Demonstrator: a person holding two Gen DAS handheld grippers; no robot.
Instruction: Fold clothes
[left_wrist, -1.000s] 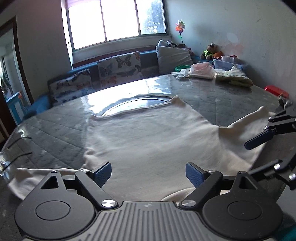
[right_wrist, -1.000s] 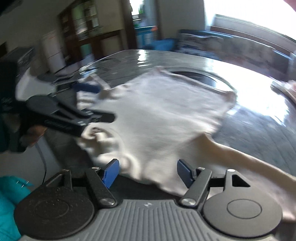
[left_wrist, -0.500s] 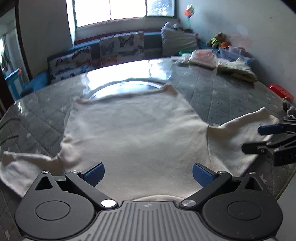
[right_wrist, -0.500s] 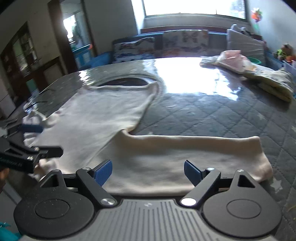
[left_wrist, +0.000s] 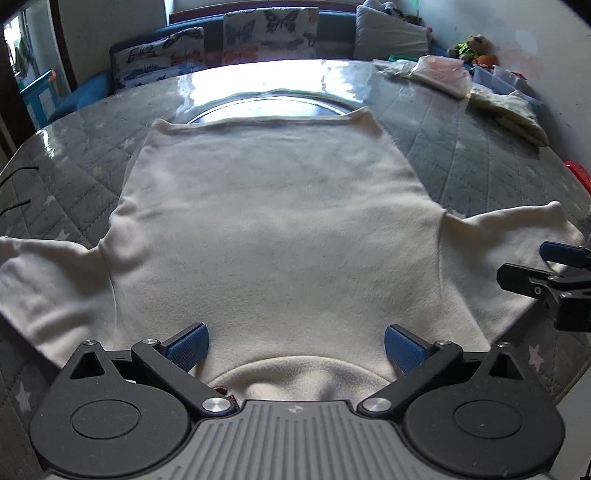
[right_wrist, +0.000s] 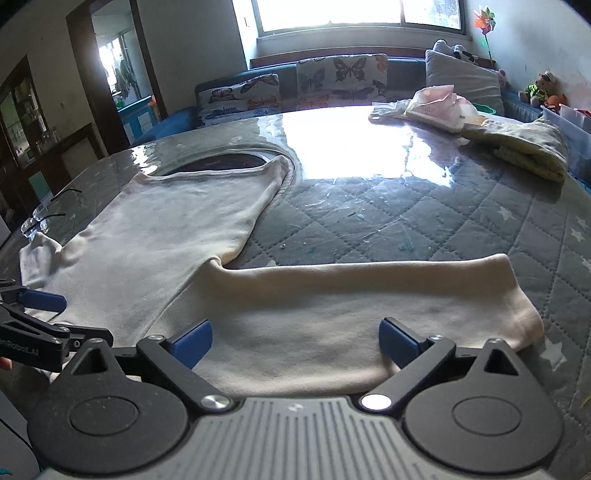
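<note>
A cream long-sleeved top (left_wrist: 273, 229) lies spread flat on the grey quilted table (left_wrist: 480, 155), neckline nearest me, hem at the far side. My left gripper (left_wrist: 295, 347) hovers open just over the neckline, blue pads wide apart, nothing pinched. The right gripper (left_wrist: 554, 273) shows at the right edge, over the sleeve end. In the right wrist view that sleeve (right_wrist: 351, 302) stretches flat across the table. My right gripper (right_wrist: 295, 341) hangs over it, its jaws opening, the cloth under them but not gripped. The left gripper (right_wrist: 33, 321) peeks in at the left edge.
Folded clothes (right_wrist: 439, 107) and a yellowish garment (right_wrist: 524, 147) lie at the table's far right. Glasses (right_wrist: 40, 218) rest near the left edge. A round glass disc (left_wrist: 269, 107) sits beyond the hem. A sofa with butterfly cushions (right_wrist: 332, 81) lines the far wall.
Both grippers widened and tipped down toward the table. The right view swung from the top's body to its right sleeve. The top, bunched at its near edge earlier, now lies flat.
</note>
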